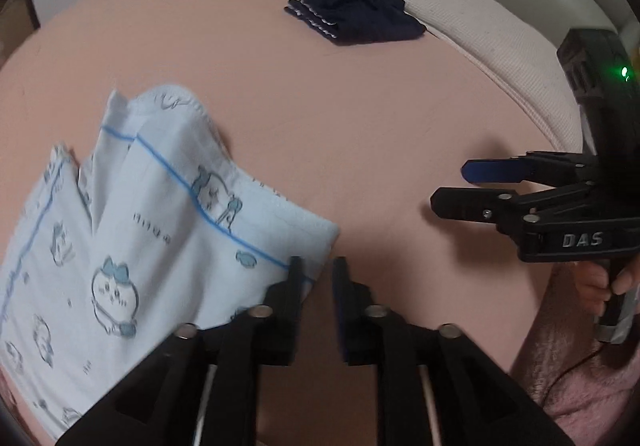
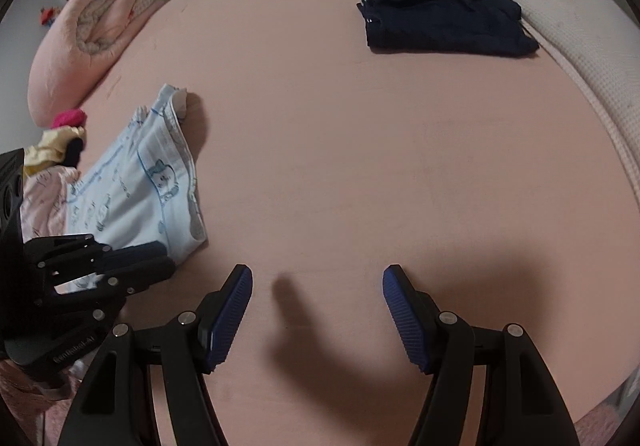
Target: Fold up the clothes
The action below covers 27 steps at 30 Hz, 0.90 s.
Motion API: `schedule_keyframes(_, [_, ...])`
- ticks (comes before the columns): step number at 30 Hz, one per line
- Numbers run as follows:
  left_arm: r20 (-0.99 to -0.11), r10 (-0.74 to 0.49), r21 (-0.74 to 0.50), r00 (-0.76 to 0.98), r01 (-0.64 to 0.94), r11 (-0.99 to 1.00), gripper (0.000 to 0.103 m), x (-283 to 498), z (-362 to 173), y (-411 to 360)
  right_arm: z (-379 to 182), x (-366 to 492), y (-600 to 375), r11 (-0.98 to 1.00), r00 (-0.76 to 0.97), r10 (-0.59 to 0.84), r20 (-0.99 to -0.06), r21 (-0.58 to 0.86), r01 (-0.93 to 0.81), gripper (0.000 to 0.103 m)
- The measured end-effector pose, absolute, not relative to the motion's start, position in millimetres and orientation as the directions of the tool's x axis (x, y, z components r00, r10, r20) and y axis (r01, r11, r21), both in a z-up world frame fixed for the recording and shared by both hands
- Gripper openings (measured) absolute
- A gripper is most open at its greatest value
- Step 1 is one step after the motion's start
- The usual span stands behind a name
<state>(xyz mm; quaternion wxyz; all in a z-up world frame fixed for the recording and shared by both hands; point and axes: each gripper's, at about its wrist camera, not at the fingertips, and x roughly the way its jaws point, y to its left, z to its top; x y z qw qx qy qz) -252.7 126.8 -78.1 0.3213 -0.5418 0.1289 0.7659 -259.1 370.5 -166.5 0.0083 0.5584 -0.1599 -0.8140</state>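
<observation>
A light blue garment (image 1: 140,226) printed with cartoon animals and blue lines lies partly folded on the pink bed sheet (image 1: 360,125). My left gripper (image 1: 318,266) hovers at its near right corner with the jaws a little apart. The cloth's edge lies beside the left finger, not pressed between the pads. In the right wrist view the garment (image 2: 152,181) is at the left, with the left gripper (image 2: 166,258) at its near end. My right gripper (image 2: 318,274) stands wide open over bare sheet to the right of the garment, holding nothing. A folded dark navy garment (image 2: 440,17) rests at the far side.
A cream blanket (image 1: 480,25) runs along the bed's far right edge behind the navy garment (image 1: 356,11). A rolled pink quilt (image 2: 88,29) and a small pile of coloured clothes (image 2: 60,141) lie at the far left. A person's hand (image 1: 612,282) holds the right gripper (image 1: 450,185).
</observation>
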Motion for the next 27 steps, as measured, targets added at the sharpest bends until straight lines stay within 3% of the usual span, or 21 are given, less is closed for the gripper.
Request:
schedule_keyframes(2, [-0.921,0.334,-0.136,-0.198,-0.641,-0.755,0.041,-256.7,-88.4,135.3,-166.9,-256.6,369.5,-0.945,-0.377,-0.199,-0.905,0.279,-0.171,0.068])
schedule_keyframes(4, [-0.917,0.313,-0.079,-0.247,-0.656,-0.750,0.040,-254.2,-91.9,139.4,-166.9,-253.9,367.4,-0.946,-0.376,-0.201,-0.905,0.279,-0.165,0.068])
schedule_keyframes(5, [-0.915,0.302,-0.056,-0.269,-0.656,-0.752,0.034,-253.4,-91.7,139.2,-167.0,-252.5,366.7,-0.948,-0.372,-0.199,-0.907,0.275,-0.163,0.068])
schedule_keyframes(6, [-0.911,0.290,-0.041,-0.293,-0.637,-0.770,0.004,-256.0,-89.1,134.3,-167.0,-251.5,366.9,-0.949,-0.368,-0.195,-0.909,0.270,-0.164,0.067])
schedule_keyframes(7, [-0.906,0.301,-0.062,-0.297,-0.610,-0.790,0.002,-261.2,-84.7,124.6,-166.8,-251.0,366.9,-0.950,-0.364,-0.192,-0.911,0.266,-0.163,0.068])
schedule_keyframes(13, [-0.808,0.446,-0.275,-0.385,-0.422,-0.864,0.002,-282.7,-19.2,4.9,-155.6,-272.7,349.0,-0.972,-0.361,-0.185,-0.914,0.224,-0.069,0.068])
schedule_keyframes(19, [-0.746,0.417,-0.314,-0.519,-0.278,-0.908,0.002,-280.7,33.7,-120.2,-135.0,-332.0,284.5,-0.975,-0.386,-0.221,-0.895,0.197,0.101,0.068])
schedule_keyframes(27, [-0.836,0.286,-0.259,-0.468,-0.123,-0.958,0.002,-294.9,-5.8,-219.8,-118.9,-414.2,173.7,-0.946,-0.416,-0.252,-0.874,0.132,0.296,0.068])
